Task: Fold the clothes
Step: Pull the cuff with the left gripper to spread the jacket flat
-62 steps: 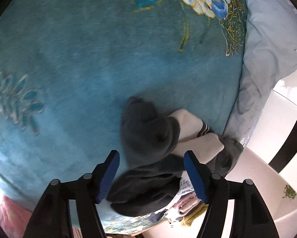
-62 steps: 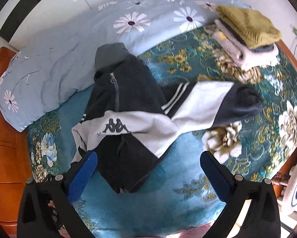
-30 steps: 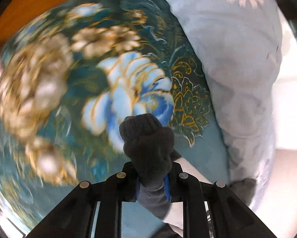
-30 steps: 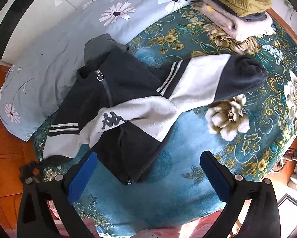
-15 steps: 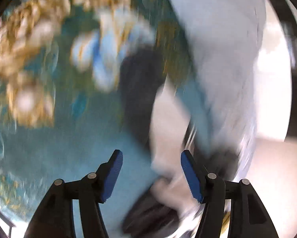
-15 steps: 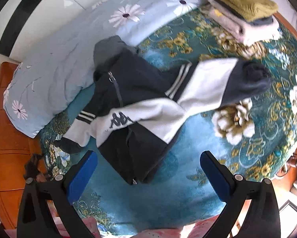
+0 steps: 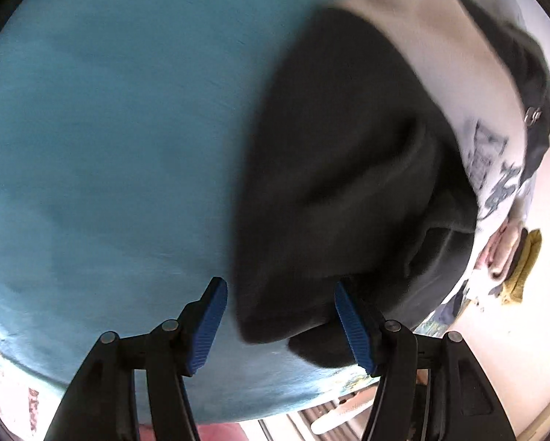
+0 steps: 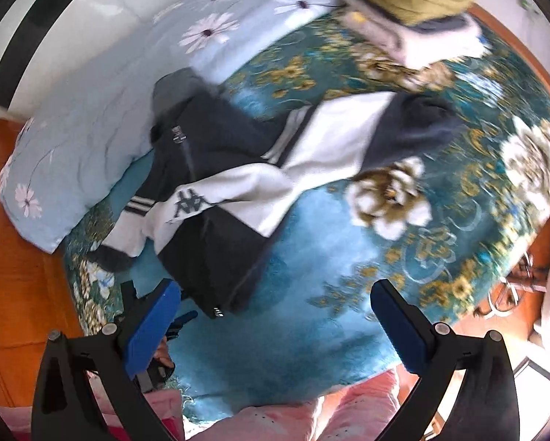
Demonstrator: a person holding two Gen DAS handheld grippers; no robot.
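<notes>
Left gripper (image 7: 280, 325) wide open, empty, at jacket (image 8: 234, 183) hem; right gripper (image 8: 275, 327) wide open, empty, above bare blanket (image 8: 311, 330). Jacket lies mid-bed beside quilt (image 8: 102, 121); folded stack (image 8: 410, 18) at the far edge. Left view blurred.

Left gripper (image 7: 280, 325) jaws apart, dark jacket hem (image 7: 333, 198) — blurred, perhaps between them — teal blanket (image 7: 102, 128) beneath

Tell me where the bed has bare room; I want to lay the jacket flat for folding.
Free: the blue blanket between the jacket's hem, the white flower and the near edge. Crowded: the folded stack at the far corner and the pillow along the jacket's far side.
</notes>
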